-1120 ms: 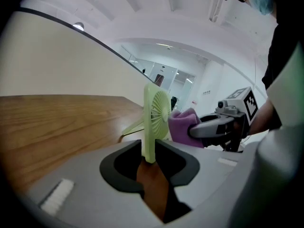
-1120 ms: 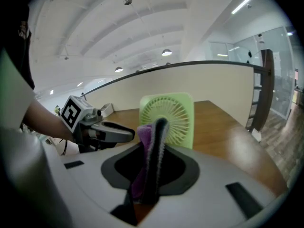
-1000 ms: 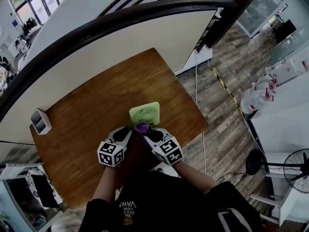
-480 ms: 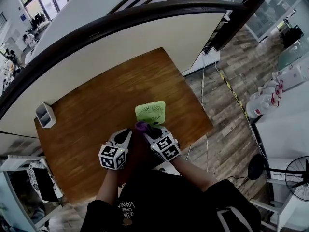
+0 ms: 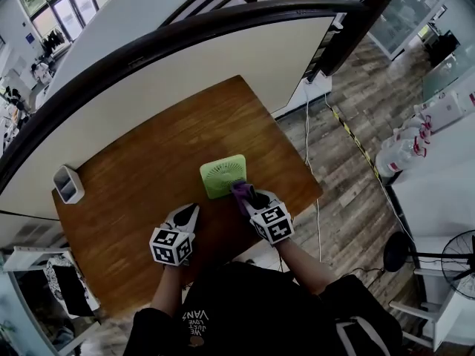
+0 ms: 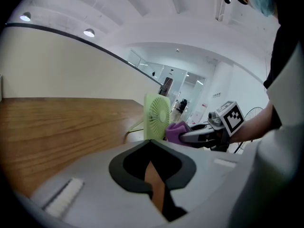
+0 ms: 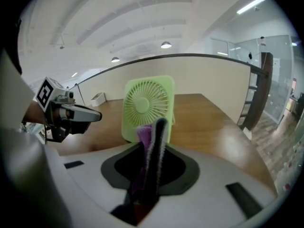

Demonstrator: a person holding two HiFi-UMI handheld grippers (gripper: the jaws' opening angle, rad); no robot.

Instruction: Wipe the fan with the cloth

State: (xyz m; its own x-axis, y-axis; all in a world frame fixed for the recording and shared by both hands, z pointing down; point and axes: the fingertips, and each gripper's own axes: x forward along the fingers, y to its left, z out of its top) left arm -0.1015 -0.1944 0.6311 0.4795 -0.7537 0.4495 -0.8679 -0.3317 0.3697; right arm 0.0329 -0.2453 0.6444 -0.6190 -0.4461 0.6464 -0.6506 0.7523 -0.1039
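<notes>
A small light-green square fan [image 5: 222, 175] stands on the wooden table [image 5: 141, 169]. My right gripper [image 5: 247, 196] is shut on a purple cloth [image 5: 239, 190], which is at the fan's near right corner. In the right gripper view the cloth [image 7: 144, 135] sticks up between the jaws just in front of the fan [image 7: 148, 104]. My left gripper [image 5: 187, 214] hovers left of the fan and apart from it, its jaws closing to shut with nothing between them. The left gripper view shows the fan [image 6: 156, 117] edge-on with the cloth [image 6: 175, 129] beside it.
A small white holder [image 5: 67, 184] sits at the table's left edge. A curved cream partition [image 5: 185, 58] borders the table's far side. The table's right edge drops to a wood floor with cables [image 5: 306, 136]. A standing floor fan [image 5: 459, 261] is far right.
The right gripper carried the purple cloth to the right, from the fan's near left corner to its near right corner. The left gripper drew slightly back from the fan.
</notes>
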